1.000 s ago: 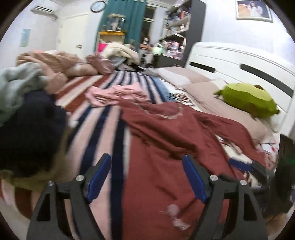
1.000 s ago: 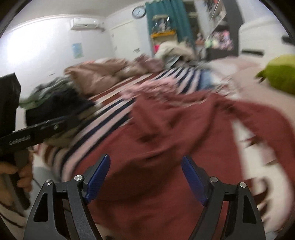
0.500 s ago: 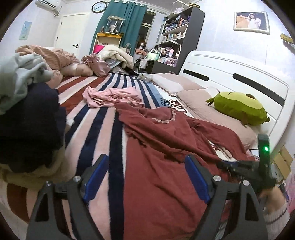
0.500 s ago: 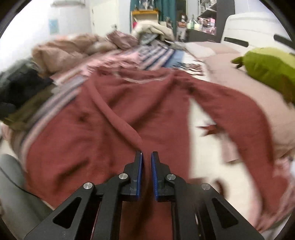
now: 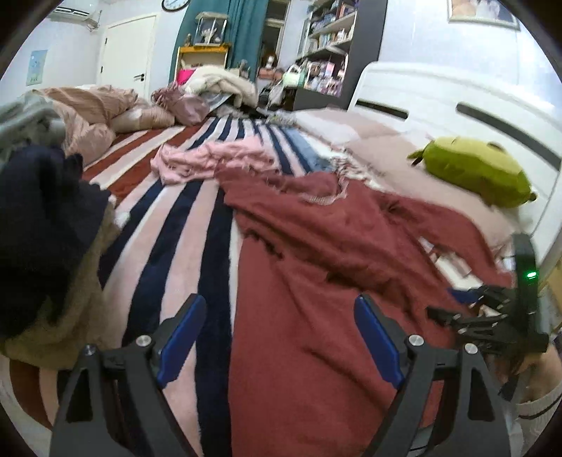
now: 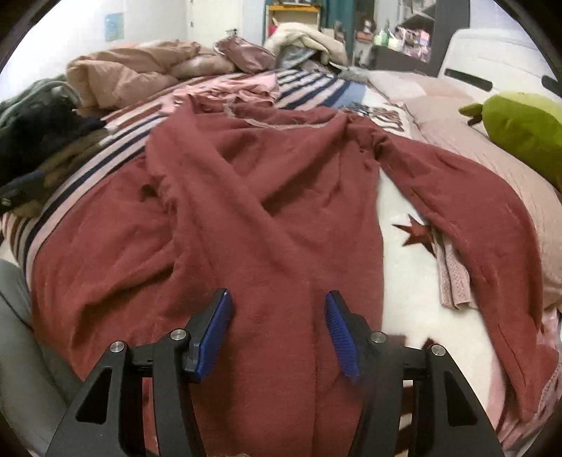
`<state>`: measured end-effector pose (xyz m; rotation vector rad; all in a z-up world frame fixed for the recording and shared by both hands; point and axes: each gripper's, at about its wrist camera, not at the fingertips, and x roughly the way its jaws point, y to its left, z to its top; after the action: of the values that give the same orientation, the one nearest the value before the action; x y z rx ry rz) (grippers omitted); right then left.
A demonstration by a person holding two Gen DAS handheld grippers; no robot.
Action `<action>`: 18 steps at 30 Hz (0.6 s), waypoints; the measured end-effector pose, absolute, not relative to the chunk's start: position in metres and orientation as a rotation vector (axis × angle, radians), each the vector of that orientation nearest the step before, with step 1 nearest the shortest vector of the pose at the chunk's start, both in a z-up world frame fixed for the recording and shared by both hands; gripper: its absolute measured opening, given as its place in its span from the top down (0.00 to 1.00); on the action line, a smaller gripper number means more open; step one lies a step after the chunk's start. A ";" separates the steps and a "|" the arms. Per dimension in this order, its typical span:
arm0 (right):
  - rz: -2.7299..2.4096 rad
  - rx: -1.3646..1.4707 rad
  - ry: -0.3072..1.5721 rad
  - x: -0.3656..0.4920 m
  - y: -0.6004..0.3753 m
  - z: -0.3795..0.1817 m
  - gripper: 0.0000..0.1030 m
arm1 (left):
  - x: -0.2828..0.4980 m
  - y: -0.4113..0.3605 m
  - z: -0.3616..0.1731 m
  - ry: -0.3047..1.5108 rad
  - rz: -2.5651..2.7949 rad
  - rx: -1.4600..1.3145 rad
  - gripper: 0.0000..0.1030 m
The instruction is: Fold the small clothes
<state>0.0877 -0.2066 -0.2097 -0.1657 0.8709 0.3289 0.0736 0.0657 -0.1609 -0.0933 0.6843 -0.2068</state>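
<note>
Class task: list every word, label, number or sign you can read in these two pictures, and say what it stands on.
No text can be read here.
Dark lettering printed on the white bedding: blurred, unreadable.
Wall clock: cut off at the edge, numerals too small.
Shelf items: labels too small.
Wall poster: too blurred.
</note>
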 end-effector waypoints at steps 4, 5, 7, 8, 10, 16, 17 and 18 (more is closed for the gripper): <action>0.384 -0.207 0.869 0.080 -0.208 -0.209 0.96 | 0.084 0.064 -0.191 0.783 -0.196 -0.102 0.40; 0.380 -0.217 0.860 0.078 -0.208 -0.209 0.96 | 0.089 0.062 -0.200 0.827 -0.204 -0.084 0.69; 0.368 -0.188 0.844 0.078 -0.213 -0.207 0.98 | 0.091 0.059 -0.211 0.854 -0.161 -0.052 0.77; 0.357 -0.169 0.841 0.079 -0.217 -0.206 0.98 | 0.088 0.060 -0.211 0.838 -0.163 -0.066 0.88; 0.326 -0.154 0.830 0.082 -0.223 -0.205 0.99 | 0.084 0.063 -0.208 0.831 -0.152 -0.084 0.98; 0.221 -0.186 0.784 0.087 -0.234 -0.199 1.00 | 0.070 0.070 -0.201 0.799 -0.063 -0.039 0.98; 0.191 -0.202 0.776 0.087 -0.236 -0.199 1.00 | 0.069 0.071 -0.202 0.804 -0.053 -0.036 0.98; 0.147 -0.225 0.768 0.089 -0.240 -0.197 0.99 | 0.068 0.072 -0.204 0.810 -0.044 -0.033 0.98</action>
<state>0.0888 -0.2399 -0.1973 -0.2253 0.7684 0.1467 0.0676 0.0723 -0.2038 -0.0327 0.8097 -0.0437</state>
